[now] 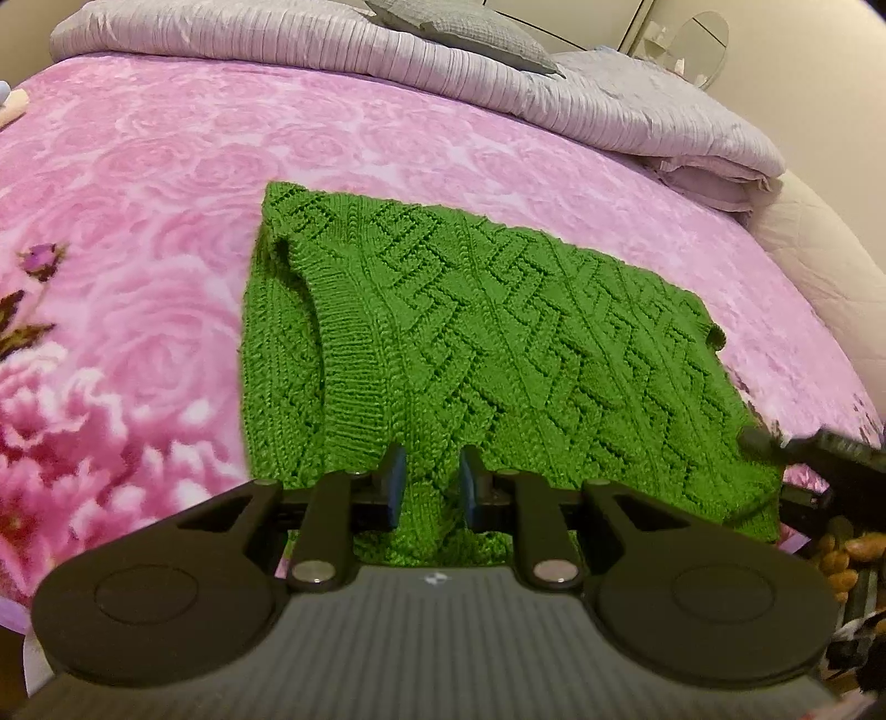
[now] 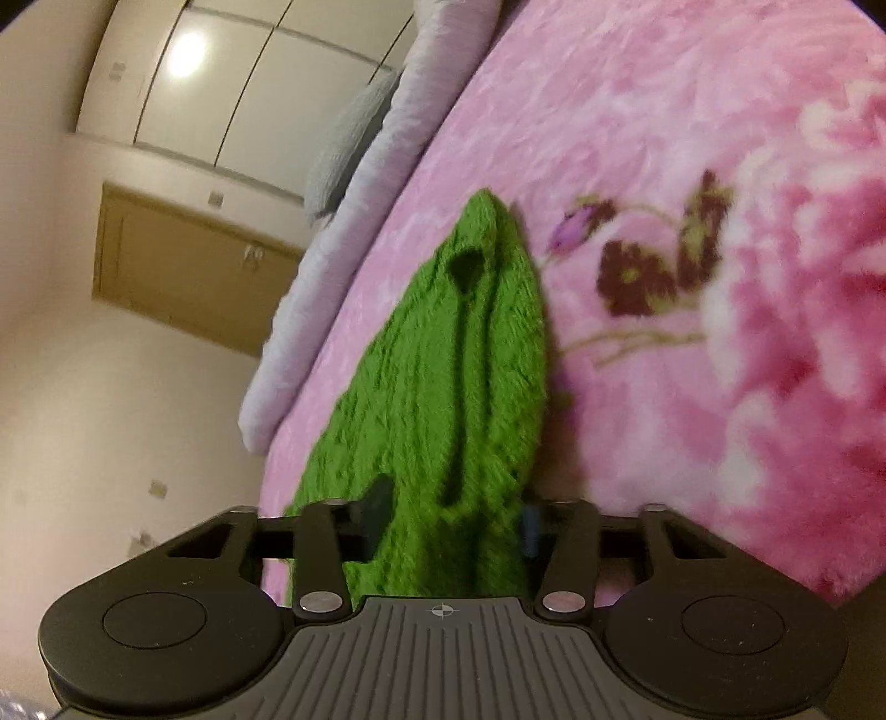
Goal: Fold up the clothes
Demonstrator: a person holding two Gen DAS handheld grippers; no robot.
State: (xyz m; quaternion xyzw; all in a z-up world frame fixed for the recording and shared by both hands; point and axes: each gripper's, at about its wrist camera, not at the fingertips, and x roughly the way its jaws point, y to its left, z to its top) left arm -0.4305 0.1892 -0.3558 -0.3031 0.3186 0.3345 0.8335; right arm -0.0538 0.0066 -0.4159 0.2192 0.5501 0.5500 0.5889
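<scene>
A green cable-knit sweater [image 1: 498, 332] lies flat on the pink rose-print blanket [image 1: 138, 221], its ribbed neckline at the left. My left gripper [image 1: 433, 482] is shut on the sweater's near edge, with bunched knit between its blue pads. My right gripper [image 1: 775, 443] shows at the sweater's right corner. In the tilted, blurred right wrist view, the sweater [image 2: 432, 387] runs away from the camera with a long crease. There my right gripper [image 2: 455, 518] has its fingers spread wide, with the sweater's edge lying between them.
A folded lilac quilt [image 1: 609, 105] and a grey pillow [image 1: 470, 33] lie along the far side of the bed. The bed's edge drops off at the right. A cream wall and wooden cabinet [image 2: 183, 266] stand beyond the bed.
</scene>
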